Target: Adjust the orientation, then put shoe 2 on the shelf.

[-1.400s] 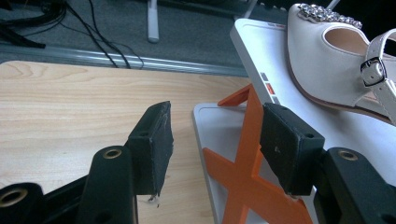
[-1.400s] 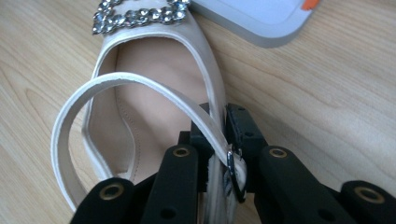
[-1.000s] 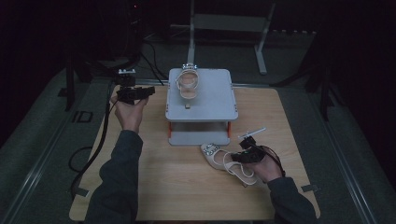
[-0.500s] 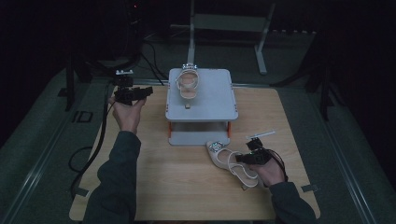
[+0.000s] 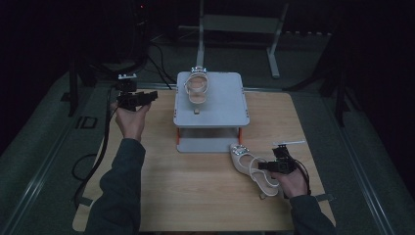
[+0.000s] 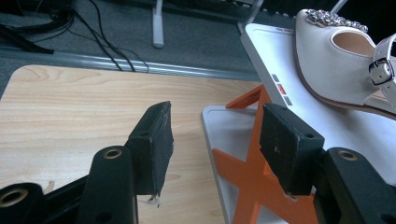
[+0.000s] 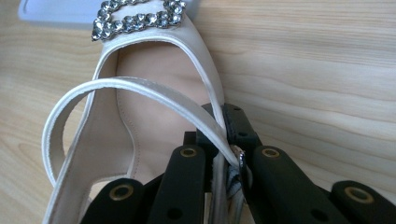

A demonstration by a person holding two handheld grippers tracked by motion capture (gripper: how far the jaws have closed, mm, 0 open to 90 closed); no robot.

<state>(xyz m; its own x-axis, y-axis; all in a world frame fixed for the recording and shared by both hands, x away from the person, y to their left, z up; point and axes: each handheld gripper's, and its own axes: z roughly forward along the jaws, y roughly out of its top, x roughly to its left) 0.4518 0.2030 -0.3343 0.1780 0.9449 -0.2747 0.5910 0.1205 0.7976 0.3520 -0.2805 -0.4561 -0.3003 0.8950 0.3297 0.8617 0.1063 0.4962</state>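
One white sandal with a jewelled buckle (image 5: pixel 196 88) rests on top of the grey stand (image 5: pixel 220 110), and its toe (image 6: pixel 327 65) appears at the upper right of the left gripper view. A second matching sandal (image 5: pixel 243 157) lies on the wooden table in front of the stand's right corner. My right gripper (image 5: pixel 264 166) is shut on that sandal's side edge and strap, seen close up (image 7: pixel 219 121) with the sandal's insole (image 7: pixel 154 93) beyond the jaws. My left gripper (image 5: pixel 150 95) is held up left of the stand, open (image 6: pixel 215 121), nothing between its pads.
The stand has orange cross braces (image 6: pixel 254 163) between its grey base and top. The wooden table (image 5: pixel 205 196) has bare board in front and to the left. Cables (image 5: pixel 103 147) trail off the left edge, and a metal frame (image 5: pixel 235 24) stands behind the table.
My right hand has slid to the right along the table, dragging the gripped sandal with it. The left hand and the sandal on the stand have stayed put.
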